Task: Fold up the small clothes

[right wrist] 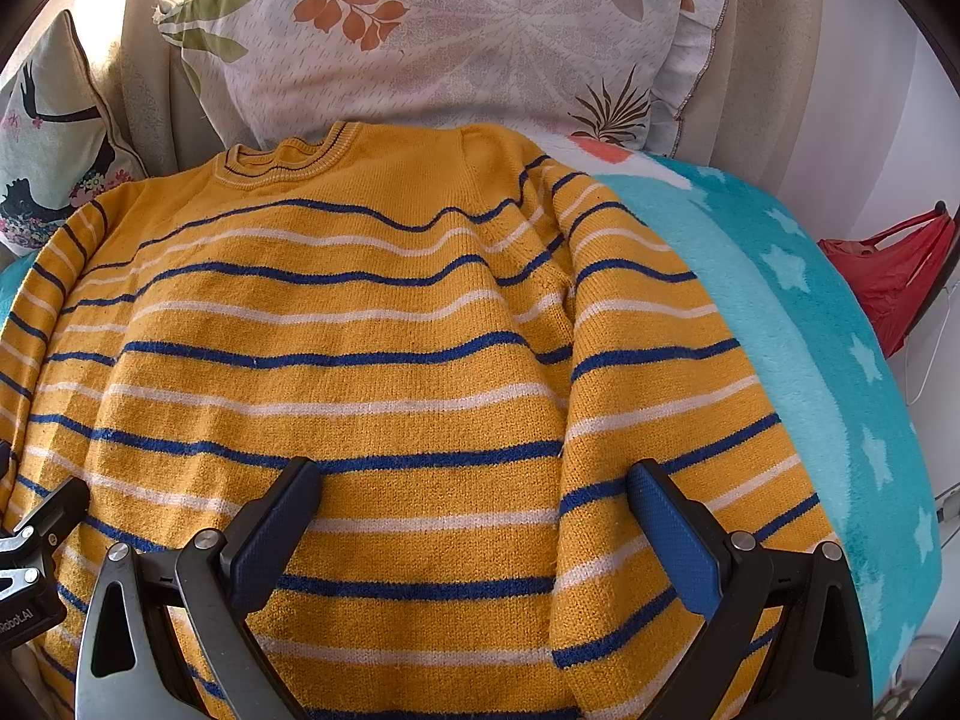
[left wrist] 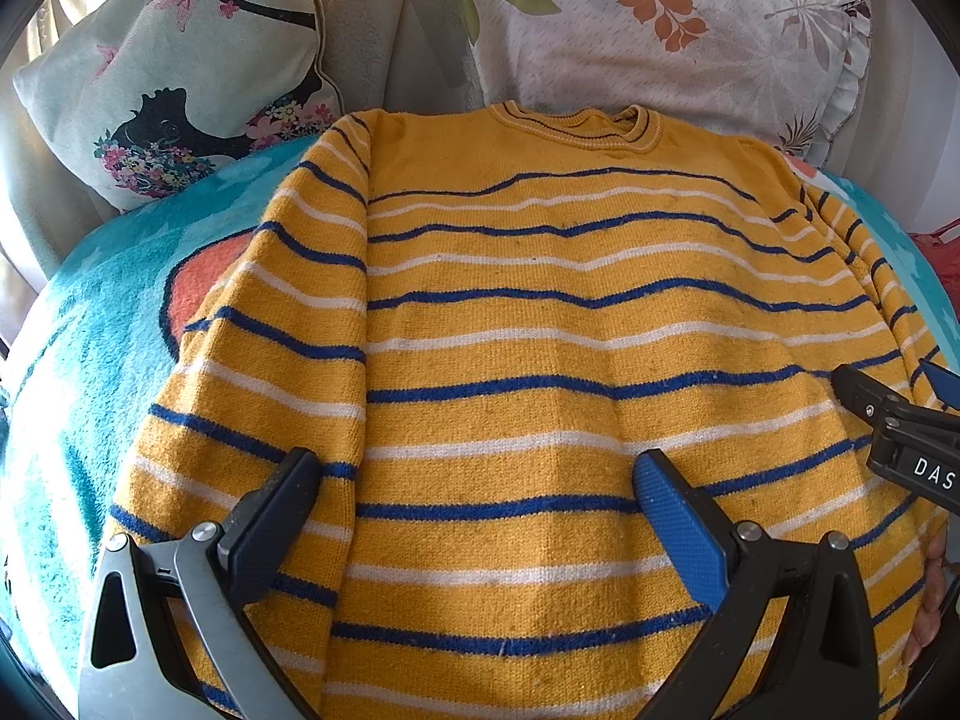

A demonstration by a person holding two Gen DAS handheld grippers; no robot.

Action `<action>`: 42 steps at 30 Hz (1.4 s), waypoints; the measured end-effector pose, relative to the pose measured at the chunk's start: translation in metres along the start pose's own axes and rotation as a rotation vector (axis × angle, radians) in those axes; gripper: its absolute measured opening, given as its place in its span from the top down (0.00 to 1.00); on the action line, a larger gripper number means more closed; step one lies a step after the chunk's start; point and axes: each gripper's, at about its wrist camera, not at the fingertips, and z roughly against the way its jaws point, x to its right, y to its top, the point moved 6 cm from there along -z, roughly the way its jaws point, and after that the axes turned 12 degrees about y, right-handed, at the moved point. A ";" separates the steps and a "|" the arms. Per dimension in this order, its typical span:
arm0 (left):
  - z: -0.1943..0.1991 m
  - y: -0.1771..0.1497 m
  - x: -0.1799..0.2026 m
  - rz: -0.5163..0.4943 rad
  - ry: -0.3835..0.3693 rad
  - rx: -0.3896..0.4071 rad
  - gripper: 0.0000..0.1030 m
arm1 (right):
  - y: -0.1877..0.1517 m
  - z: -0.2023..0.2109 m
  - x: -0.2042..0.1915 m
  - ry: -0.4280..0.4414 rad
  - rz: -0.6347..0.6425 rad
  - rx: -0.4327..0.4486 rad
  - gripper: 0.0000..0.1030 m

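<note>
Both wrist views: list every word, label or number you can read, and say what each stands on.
"DAS": white letters on the right gripper body, cut off by the frame edge in the left wrist view.
"Robot.AI": white letters on the left gripper body, first letters cut off, in the right wrist view.
No text shows on the sweater, the pillows or the blanket.

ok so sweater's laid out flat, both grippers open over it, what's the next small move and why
Probably lower the left gripper onto the left sleeve and pinch it near its lower end, ready to fold it across the body. The yellow striped sweater lies flat on the teal blanket with both sleeves at its sides, unfolded, and both the left and the right gripper are open, holding nothing.
</note>
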 end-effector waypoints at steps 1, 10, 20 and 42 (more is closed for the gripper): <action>0.000 0.000 0.000 -0.001 0.001 0.001 0.00 | 0.000 0.000 0.000 0.000 0.000 0.000 0.00; 0.000 0.001 0.000 -0.005 0.005 -0.001 0.00 | 0.000 0.000 0.000 0.000 -0.002 0.000 0.00; -0.005 0.003 0.001 0.004 -0.007 -0.012 0.00 | -0.001 0.000 0.001 0.000 -0.002 0.001 0.00; 0.052 -0.006 -0.023 0.050 -0.159 0.044 0.09 | -0.001 0.000 0.002 -0.002 -0.001 0.000 0.00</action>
